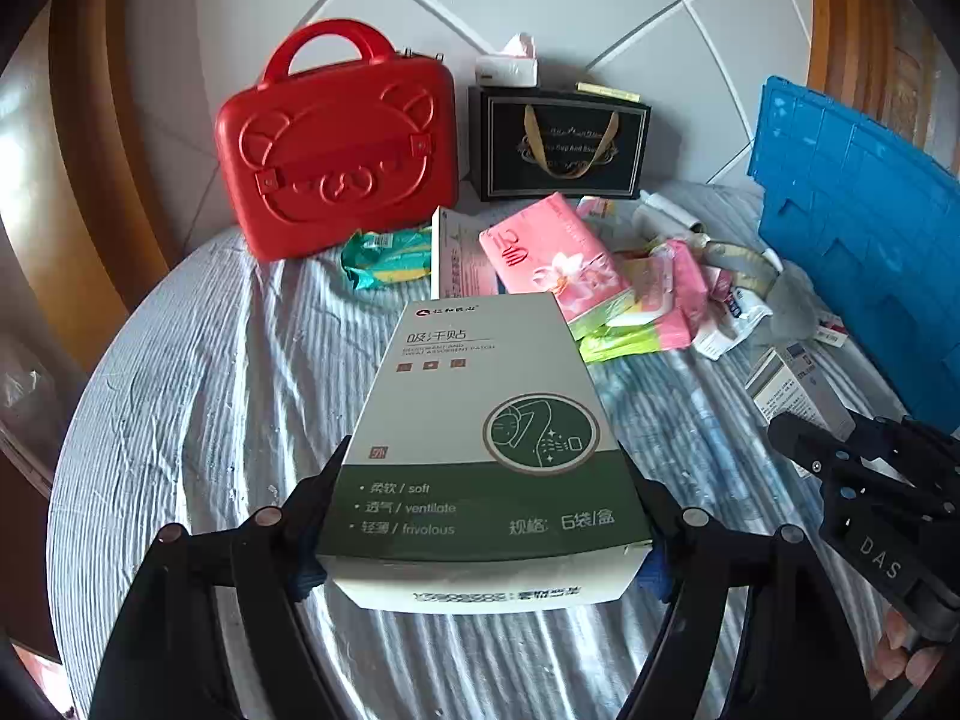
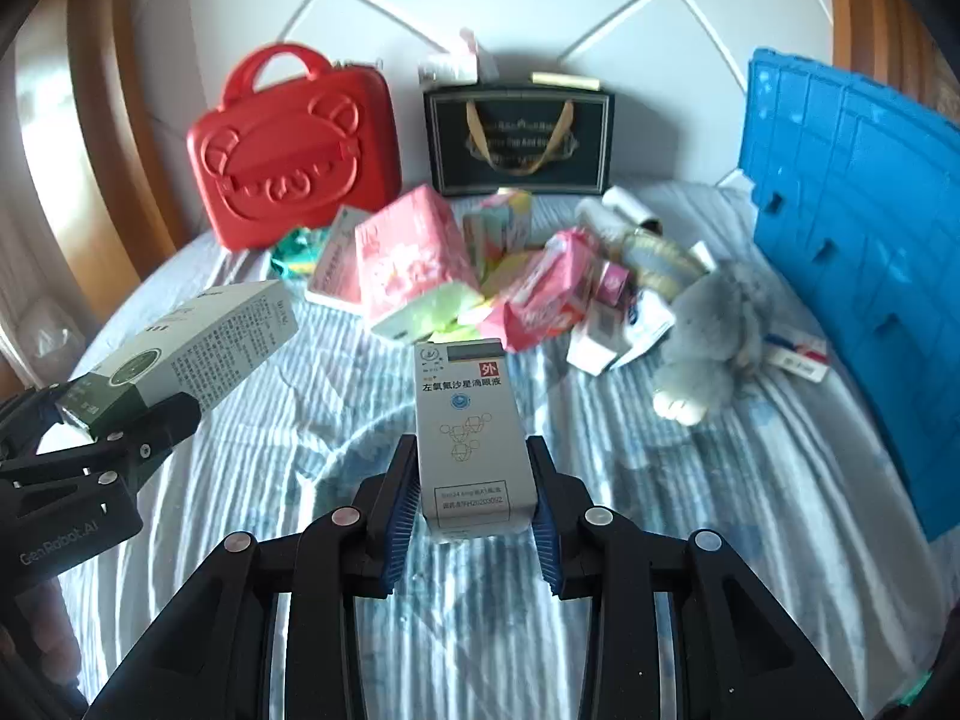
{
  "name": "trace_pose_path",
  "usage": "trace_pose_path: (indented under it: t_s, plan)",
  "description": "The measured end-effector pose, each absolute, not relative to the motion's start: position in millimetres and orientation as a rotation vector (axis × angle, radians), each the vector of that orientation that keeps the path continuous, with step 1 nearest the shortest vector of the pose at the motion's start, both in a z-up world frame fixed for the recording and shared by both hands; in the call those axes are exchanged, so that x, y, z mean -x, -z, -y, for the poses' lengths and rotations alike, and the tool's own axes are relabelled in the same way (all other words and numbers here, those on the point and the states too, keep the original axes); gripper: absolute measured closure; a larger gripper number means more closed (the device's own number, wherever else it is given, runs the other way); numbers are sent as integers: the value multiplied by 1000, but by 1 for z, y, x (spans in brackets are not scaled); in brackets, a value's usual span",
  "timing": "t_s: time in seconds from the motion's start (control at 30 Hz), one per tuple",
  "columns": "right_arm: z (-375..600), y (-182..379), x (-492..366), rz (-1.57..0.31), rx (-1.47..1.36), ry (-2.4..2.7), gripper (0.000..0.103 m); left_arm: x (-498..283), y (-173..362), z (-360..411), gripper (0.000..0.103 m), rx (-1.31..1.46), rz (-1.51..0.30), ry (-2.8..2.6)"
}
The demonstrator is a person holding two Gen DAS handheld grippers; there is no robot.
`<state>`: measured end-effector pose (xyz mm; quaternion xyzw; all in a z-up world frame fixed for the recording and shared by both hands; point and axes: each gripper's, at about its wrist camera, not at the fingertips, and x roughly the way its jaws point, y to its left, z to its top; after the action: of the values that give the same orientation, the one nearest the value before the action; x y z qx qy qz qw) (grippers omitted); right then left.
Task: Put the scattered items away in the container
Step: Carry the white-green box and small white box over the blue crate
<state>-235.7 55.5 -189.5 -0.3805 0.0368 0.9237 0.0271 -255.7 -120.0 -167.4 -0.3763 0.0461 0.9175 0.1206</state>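
Boxes are in both grippers, lifted clear of the striped bedspread. From the left wrist view, the left gripper is clamped across the short width of the green-and-white box, whose long axis runs straight out toward twelve o'clock, along the fingers. From the right wrist view, the right gripper pinches the narrow eye-drop box the same way, long axis pointing to twelve o'clock, blue pads pressed on its two sides. The blue crate, which I judge to be the container, stands tipped on its side at about two o'clock in both views, well apart from either load. The right gripper looks the nearer of the two, since the left one shows at nine o'clock in its view, on the far side from the crate. So the coming move is probably a swing toward two or three o'clock, right hand first. The remaining pile of pink packets and cartons and a grey plush lie between twelve and two o'clock, near the crate's foot. Its open face cannot be seen from here.
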Motion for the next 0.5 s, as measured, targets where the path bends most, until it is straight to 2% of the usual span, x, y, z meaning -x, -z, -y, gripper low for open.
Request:
trace_pose_path:
  t_s: [0.5]
  plan:
    - [-116,77,80,-93,860,-3006,69,106,60,38,26,851,-112,-2771]
